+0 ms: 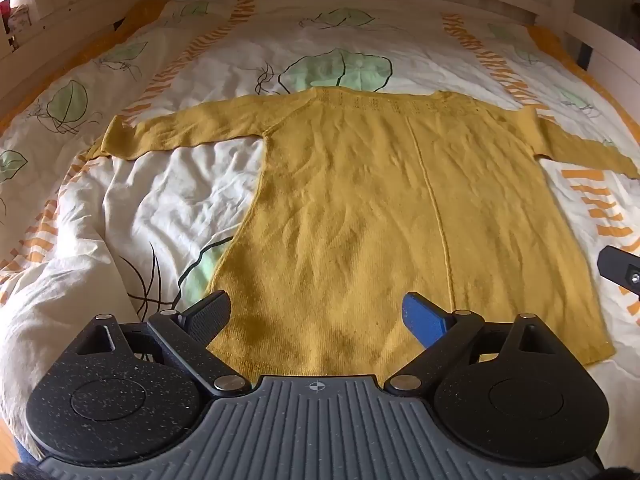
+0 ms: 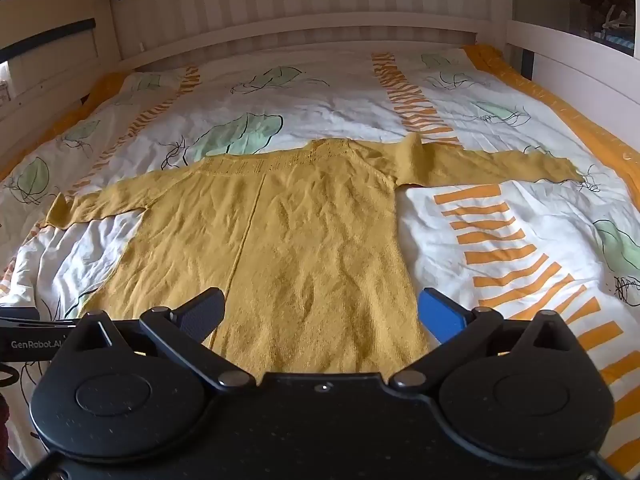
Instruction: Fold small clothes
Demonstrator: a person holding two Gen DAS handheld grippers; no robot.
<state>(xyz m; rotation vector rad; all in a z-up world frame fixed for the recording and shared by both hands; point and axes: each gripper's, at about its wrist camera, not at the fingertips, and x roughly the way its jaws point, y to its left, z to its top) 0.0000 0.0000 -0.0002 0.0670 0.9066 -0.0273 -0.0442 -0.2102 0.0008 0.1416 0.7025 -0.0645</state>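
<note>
Nearest my left camera, my left gripper (image 1: 316,314) sits with its jaws spread wide, nothing between them, one black pad and one blue pad (image 1: 422,320) hovering over the hem of the mustard knit sweater (image 1: 384,208). My right gripper (image 2: 322,312) is the same: jaws wide apart, gripping nothing, fingers over the sweater (image 2: 288,240) at its hem end. I cannot tell whether either set of fingers touches the knit.

Sweater lies flat and spread out on the duvet (image 1: 160,192), which is white with green leaf prints and orange stripe bands. Long axis of the body runs straight away from me: hem nearest, neckline with its eyelet yoke at the far end, toward the white slatted headboard (image 2: 304,12). A raised seam runs down the body from yoke to hem. Both sleeves stick out sideways, across that axis: left sleeve (image 1: 168,136) stretched toward the left edge of the bed, right sleeve (image 2: 492,166) stretched toward the right edge, with a small fold near its shoulder. Fabric is lightly wrinkled.

At the right edge of the left view, a bit of the right gripper's finger (image 1: 620,268) shows, beside the sweater's right side.
</note>
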